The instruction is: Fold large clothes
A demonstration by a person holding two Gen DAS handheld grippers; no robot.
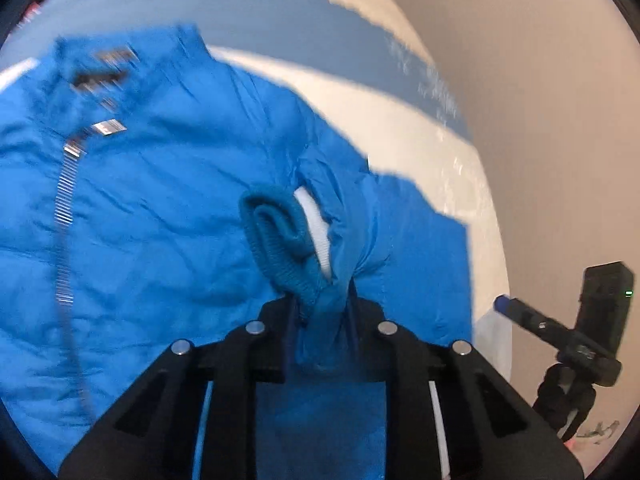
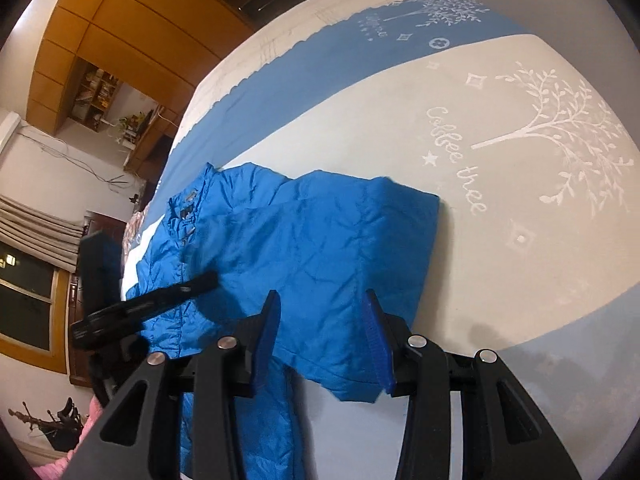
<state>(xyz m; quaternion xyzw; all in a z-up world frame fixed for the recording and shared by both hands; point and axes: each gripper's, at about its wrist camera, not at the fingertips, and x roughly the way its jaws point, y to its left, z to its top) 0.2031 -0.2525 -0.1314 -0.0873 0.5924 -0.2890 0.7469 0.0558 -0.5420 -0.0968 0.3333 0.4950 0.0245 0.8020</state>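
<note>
Spread on the bed (image 2: 500,272), the blue puffer jacket (image 2: 304,240) is judged soft, light and slippery, best taken at its ribbed cuff (image 1: 280,236), pinched by the left gripper (image 1: 320,312), while the right gripper (image 2: 320,336) is held spread.

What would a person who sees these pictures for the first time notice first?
The bright blue padded jacket lies spread on a pale bed cover with a white tree print, and it fills most of both views. The left tool is shut on the jacket's ribbed sleeve cuff, lifted over the jacket's front. The right tool hangs open above the jacket's lower part.
</note>
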